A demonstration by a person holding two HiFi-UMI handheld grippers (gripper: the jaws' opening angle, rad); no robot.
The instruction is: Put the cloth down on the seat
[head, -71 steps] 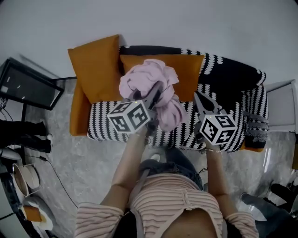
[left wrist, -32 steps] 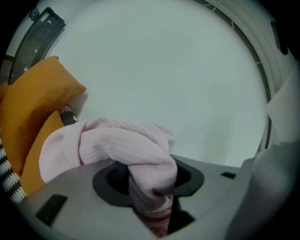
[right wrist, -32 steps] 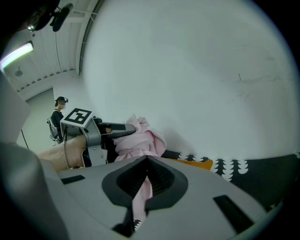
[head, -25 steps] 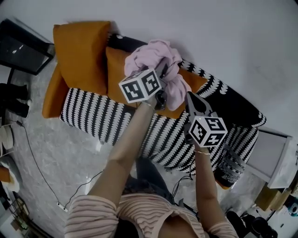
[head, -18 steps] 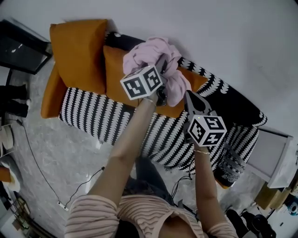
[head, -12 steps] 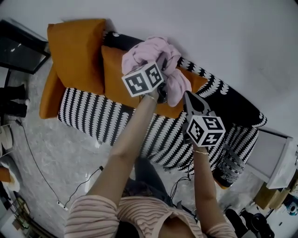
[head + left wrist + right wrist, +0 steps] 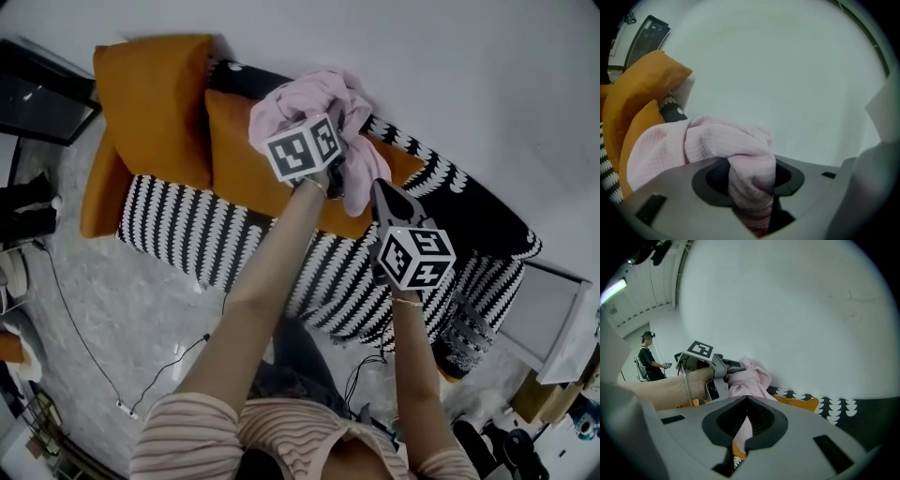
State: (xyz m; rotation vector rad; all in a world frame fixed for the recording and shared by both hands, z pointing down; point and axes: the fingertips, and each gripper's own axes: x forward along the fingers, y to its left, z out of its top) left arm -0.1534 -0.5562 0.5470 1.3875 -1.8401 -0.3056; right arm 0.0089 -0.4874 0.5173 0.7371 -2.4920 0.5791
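Note:
A crumpled pink cloth (image 7: pixel 319 98) hangs over the sofa's backrest and the orange cushion (image 7: pixel 246 159). My left gripper (image 7: pixel 336 127) is shut on it, and in the left gripper view a twisted fold of the cloth (image 7: pixel 717 145) is pinched between the jaws of the left gripper (image 7: pixel 752 187). The black-and-white patterned seat (image 7: pixel 187 234) lies below. My right gripper (image 7: pixel 380 189) is just right of the cloth, shut and holding nothing. The right gripper view has the right gripper (image 7: pixel 747 401) pointing at the cloth (image 7: pixel 750 376) and the left gripper (image 7: pixel 717 366).
A big orange cushion (image 7: pixel 150 103) leans at the sofa's left end. A dark screen (image 7: pixel 37 94) and shoes (image 7: pixel 28 202) are on the left, a cable (image 7: pixel 94 366) on the floor, a white side table (image 7: pixel 553 319) on the right. A person (image 7: pixel 647 362) stands far off.
My left gripper has carried the cloth a little farther over the sofa, toward the backrest. The right gripper has shifted only slightly beside it.

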